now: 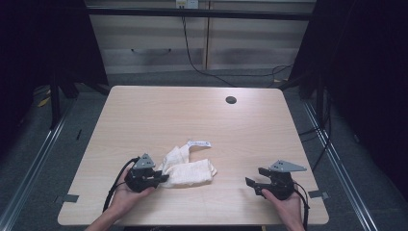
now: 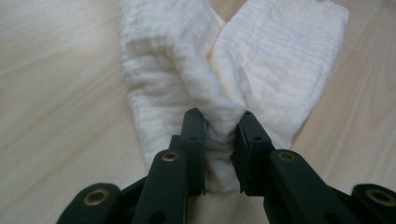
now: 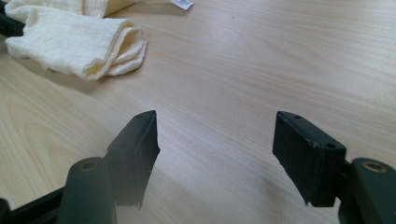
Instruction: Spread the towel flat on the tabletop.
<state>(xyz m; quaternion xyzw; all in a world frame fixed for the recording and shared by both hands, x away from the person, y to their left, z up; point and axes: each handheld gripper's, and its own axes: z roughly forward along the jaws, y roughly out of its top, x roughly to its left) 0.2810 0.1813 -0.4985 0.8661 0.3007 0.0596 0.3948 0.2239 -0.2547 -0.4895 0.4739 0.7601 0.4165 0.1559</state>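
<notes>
A crumpled cream cloth [image 1: 187, 167] lies on the wooden table [image 1: 192, 120] near its front middle, with a white label [image 1: 199, 143] at its far end. My left gripper [image 1: 161, 179] is at the cloth's left end. In the left gripper view its jaws are shut on a bunched fold of the cloth [image 2: 219, 135], and two lobes of the fabric spread away beyond them. My right gripper [image 1: 250, 183] rests low at the front right, open, with bare table between its jaws. In the right gripper view [image 3: 215, 154] the cloth [image 3: 79, 42] lies apart at the upper left.
A round cable hole [image 1: 231, 100] sits near the table's far edge. Black cables trail from both grippers toward the front edge. Behind the table stand pale cabinets [image 1: 202, 43] with a hanging cable, and dark curtains flank both sides.
</notes>
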